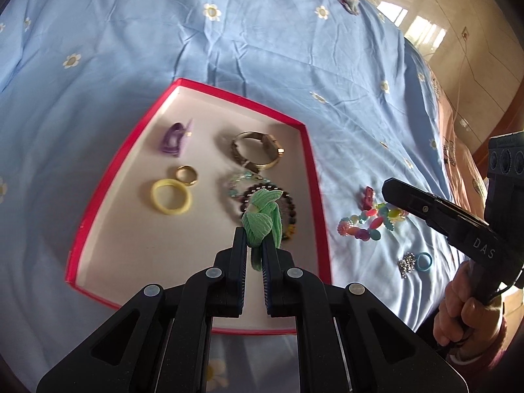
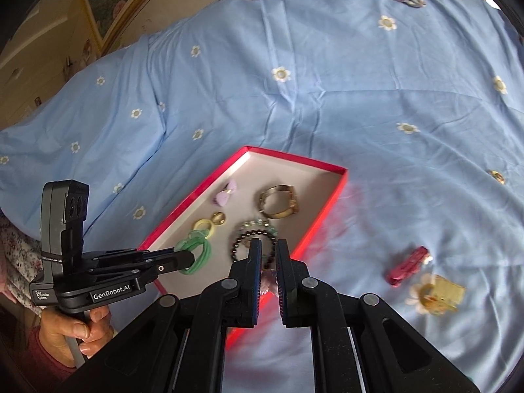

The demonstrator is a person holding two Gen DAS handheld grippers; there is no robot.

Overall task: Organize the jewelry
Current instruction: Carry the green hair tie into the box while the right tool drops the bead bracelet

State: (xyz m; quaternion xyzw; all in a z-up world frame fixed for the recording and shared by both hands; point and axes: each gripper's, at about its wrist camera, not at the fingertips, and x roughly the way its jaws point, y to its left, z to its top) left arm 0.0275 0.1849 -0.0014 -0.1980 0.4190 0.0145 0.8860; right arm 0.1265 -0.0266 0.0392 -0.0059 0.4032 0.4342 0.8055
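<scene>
My left gripper (image 1: 254,245): matt black plastic, with round silvery pins at the joints and finely ribbed pads.
Green hair tie (image 1: 262,216) clamped in it: ribbed, soft cloth, matt.
My right gripper (image 2: 269,255): same matt black plastic; something pale pink and translucent sits between its pads, too blurred to name.
Box (image 1: 314,177): red card walls, smooth matt whitish lining.
Gold bangle (image 1: 258,149): polished metal, glossy.
Gold ring (image 1: 186,175): shiny metal.
Yellow ring (image 1: 171,196): smooth plastic, slight sheen.
Dark bead bracelet (image 2: 244,240): glossy beads.
Colourful bead string (image 1: 366,224): glossy translucent plastic.
Bedsheet (image 2: 327,98): light blue woven cloth, matt, creased.
</scene>
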